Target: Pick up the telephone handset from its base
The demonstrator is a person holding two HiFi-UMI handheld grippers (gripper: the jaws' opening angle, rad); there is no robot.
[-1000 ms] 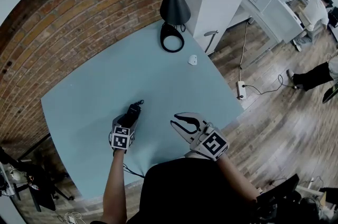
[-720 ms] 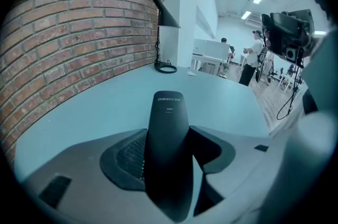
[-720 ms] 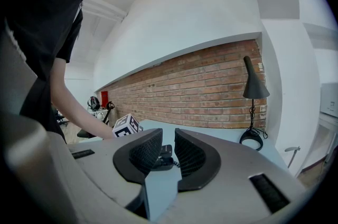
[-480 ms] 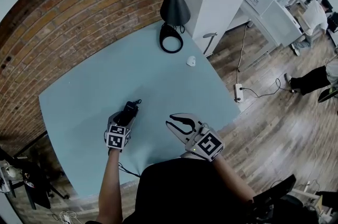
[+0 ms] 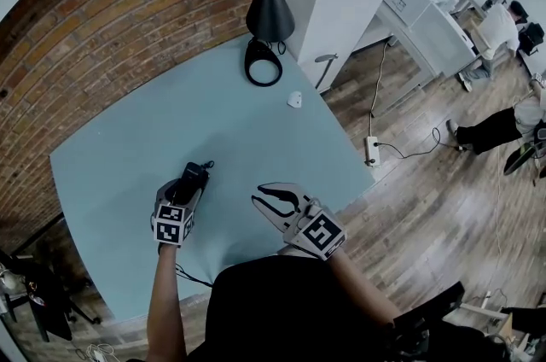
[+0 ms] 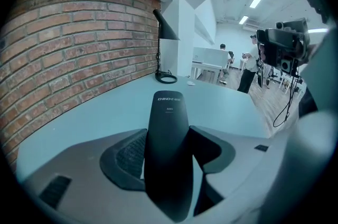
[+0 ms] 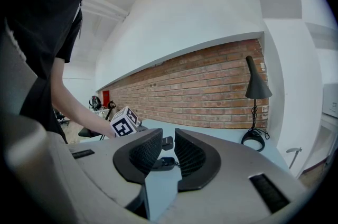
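A black telephone handset (image 6: 169, 154) stands between the jaws of my left gripper (image 6: 169, 141), and both pads press on its sides. In the head view the left gripper (image 5: 188, 186) holds the handset (image 5: 196, 172) just above the pale blue table (image 5: 128, 147), near its front. The right gripper view shows the handset (image 7: 167, 142) raised over a small black piece with a coiled cord (image 7: 162, 163) that lies on the table. My right gripper (image 5: 264, 198) hovers to the right of the left one, jaws open with nothing between them.
A black desk lamp (image 5: 269, 6) with a ring base (image 5: 263, 61) stands at the table's far corner, with a small white object (image 5: 294, 100) beside it. A brick wall (image 5: 111, 19) runs behind. A power strip (image 5: 369, 151) lies on the wooden floor to the right.
My left gripper has risen a little with the handset still in it. The right gripper has kept its place and stays open.
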